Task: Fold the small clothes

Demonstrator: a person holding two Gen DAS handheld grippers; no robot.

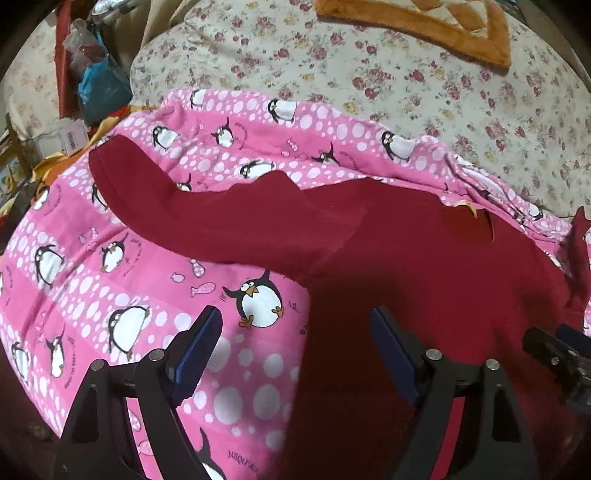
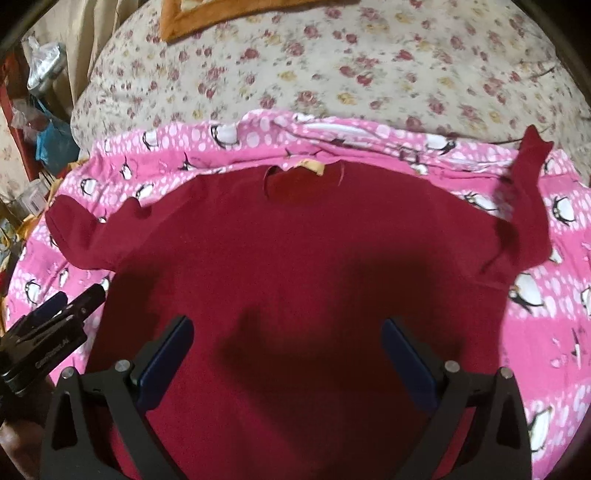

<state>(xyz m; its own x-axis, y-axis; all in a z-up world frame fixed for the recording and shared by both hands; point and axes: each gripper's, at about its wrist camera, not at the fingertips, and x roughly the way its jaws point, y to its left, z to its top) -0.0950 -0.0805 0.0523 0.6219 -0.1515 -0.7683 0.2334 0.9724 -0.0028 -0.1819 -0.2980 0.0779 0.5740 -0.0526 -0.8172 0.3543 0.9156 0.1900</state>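
On the pink penguin-print sheet [image 2: 535, 325], a dark red long-sleeved top [image 2: 295, 258] of soft fleecy cloth is spread flat, sleeves out. Right claw [image 2: 288, 354] is held apart above its lower body, gripping nothing. Left claw [image 1: 295, 350] is held apart over its left edge.

- pink penguin blanket [image 1: 110, 288] spread over a floral sheet [image 1: 406, 81]
- orange mat [image 1: 424, 26] at the far edge
- blue bag [image 1: 98, 86] among clutter, left
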